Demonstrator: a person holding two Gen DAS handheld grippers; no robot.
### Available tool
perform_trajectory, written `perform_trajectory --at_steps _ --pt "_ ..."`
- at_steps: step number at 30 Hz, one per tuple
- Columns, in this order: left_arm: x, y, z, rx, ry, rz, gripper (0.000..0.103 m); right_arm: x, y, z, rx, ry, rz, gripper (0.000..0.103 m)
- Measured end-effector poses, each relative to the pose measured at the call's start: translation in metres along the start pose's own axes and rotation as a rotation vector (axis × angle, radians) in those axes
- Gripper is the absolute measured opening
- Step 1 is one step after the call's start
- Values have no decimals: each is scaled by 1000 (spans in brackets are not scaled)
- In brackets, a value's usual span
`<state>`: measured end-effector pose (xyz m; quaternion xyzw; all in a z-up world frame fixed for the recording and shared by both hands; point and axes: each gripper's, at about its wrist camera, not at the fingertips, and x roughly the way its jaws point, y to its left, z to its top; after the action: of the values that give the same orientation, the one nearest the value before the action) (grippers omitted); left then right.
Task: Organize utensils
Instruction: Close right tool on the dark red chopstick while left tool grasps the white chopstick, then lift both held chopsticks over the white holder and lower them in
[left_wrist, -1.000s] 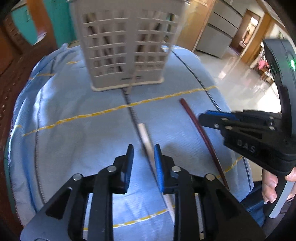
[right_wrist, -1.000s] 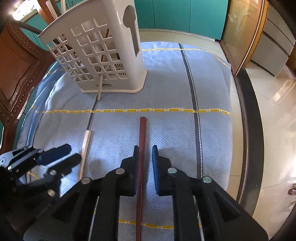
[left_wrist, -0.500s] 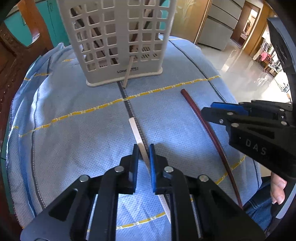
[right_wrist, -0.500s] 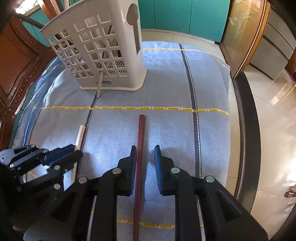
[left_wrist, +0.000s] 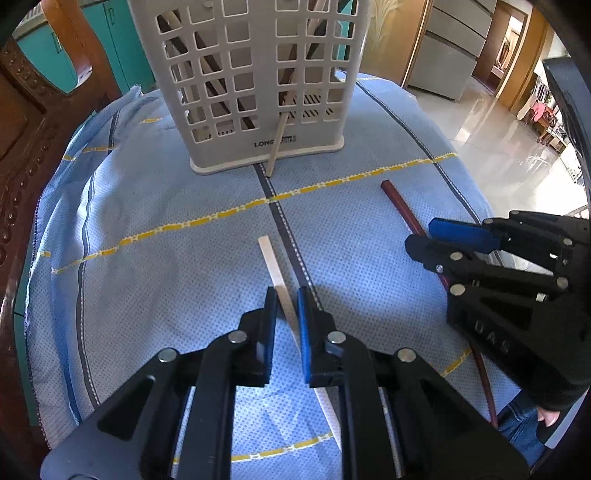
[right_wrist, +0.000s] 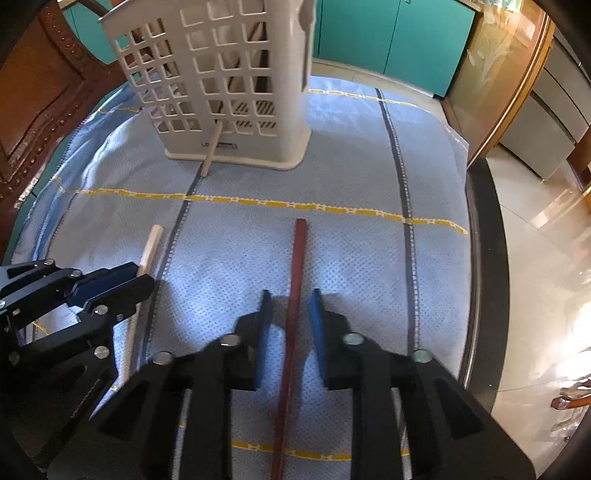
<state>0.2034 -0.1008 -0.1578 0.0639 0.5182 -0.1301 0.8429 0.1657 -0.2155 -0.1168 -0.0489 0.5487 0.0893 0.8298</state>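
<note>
Blue cloth (left_wrist: 155, 288), pale chopstick (left_wrist: 271, 264) between left gripper (left_wrist: 286, 306) jaws

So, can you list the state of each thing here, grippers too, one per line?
Utensil basket: upright on the cloth, sticks inside.
Poking stick: slanted out through a low hole in the basket, tip on the cloth.
Pale chopstick: on the cloth, gripped.
Dark red chopstick: flat on the cloth, not gripped yet.
Left gripper: shut on the pale chopstick.
Right gripper: jaws closing, dark red chopstick between them.
Cloth: spread out.
</note>
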Motion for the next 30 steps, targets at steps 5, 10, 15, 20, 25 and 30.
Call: perform_trajectory --at_steps 5,10,15,20,25,30 --pt "-8 6 -4 -31 -28 -16 8 -14 -1 0 0 -58 27 6" --pt "-53 19 -1 -72 -138 -49 7 -66 -15 4 15 -200 77 6" --pt "-123 35 -4 -102 -296 -104 7 -141 -29 -4 6 -374 163 6" --pt "-200 50 -3 -118 -475 -141 7 -201 -33 -1 4 -515 256 6" --pt "-259 62 32 -125 -634 -138 7 -249 -39 35 66 -683 282 7" --pt "-291 76 72 -169 -750 -117 7 -259 -52 80 191 -766 280 6"
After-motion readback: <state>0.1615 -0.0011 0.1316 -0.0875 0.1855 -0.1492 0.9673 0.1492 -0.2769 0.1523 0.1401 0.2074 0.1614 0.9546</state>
